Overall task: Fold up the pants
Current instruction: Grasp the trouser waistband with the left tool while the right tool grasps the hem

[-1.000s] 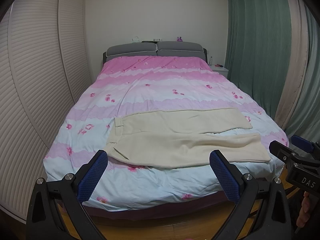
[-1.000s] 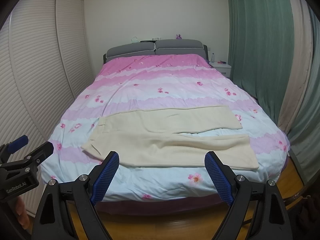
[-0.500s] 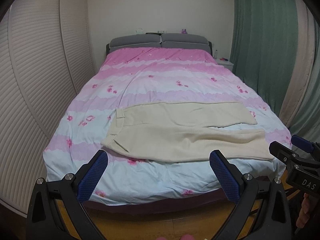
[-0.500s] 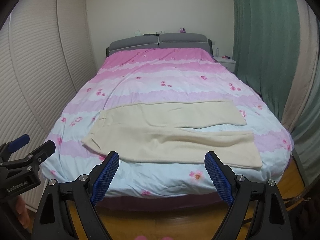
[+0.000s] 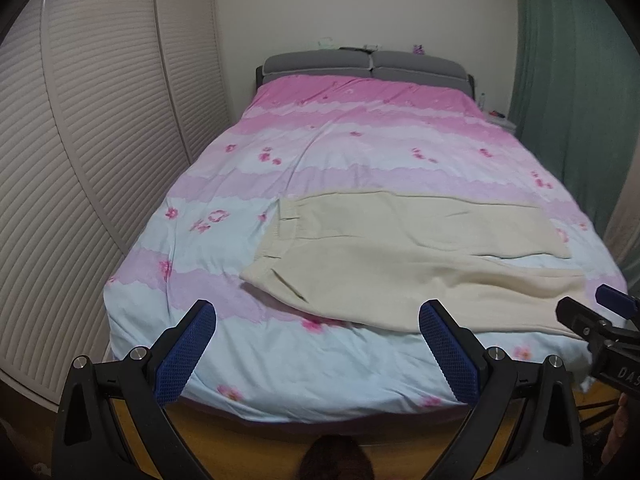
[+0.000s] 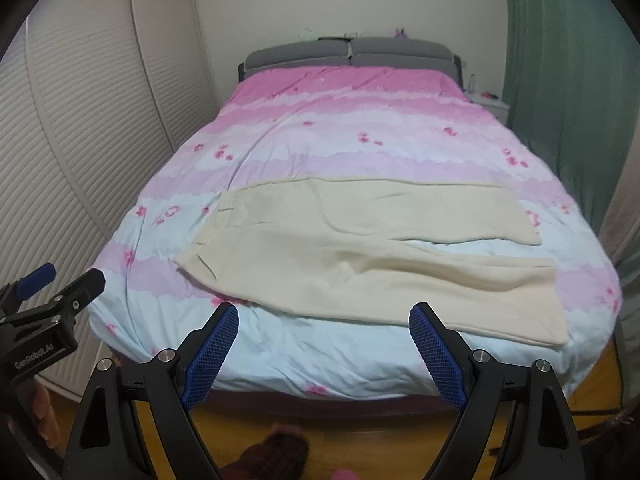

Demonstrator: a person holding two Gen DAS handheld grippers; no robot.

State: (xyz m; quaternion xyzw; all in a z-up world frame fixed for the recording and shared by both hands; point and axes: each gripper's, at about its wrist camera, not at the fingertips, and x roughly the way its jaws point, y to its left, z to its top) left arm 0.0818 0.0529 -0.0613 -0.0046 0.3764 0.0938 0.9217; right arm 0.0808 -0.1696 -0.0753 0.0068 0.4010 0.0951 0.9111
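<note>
Across the foot end of the bed (image 6: 280, 364), on the pink and pale blue floral cover, the cream pants (image 6: 360, 248) lie spread flat, waistband (image 6: 208, 232) toward the shuttered wardrobe side and the two legs running toward the green curtain (image 6: 568, 80), slightly splayed at the hems. Nothing is folded yet. Both tools hang short of the mattress edge, touching nothing: the left hand-held gripper (image 5: 316, 354) has its blue pads wide apart, and the right hand-held gripper (image 6: 324, 350) is spread just the same. The cloth looks soft, light and limp, likely to sag and drag over the cover. I'd pinch the near leg's outer edge, one hold by the waistband corner, the other by the near hem (image 6: 556, 320).
</note>
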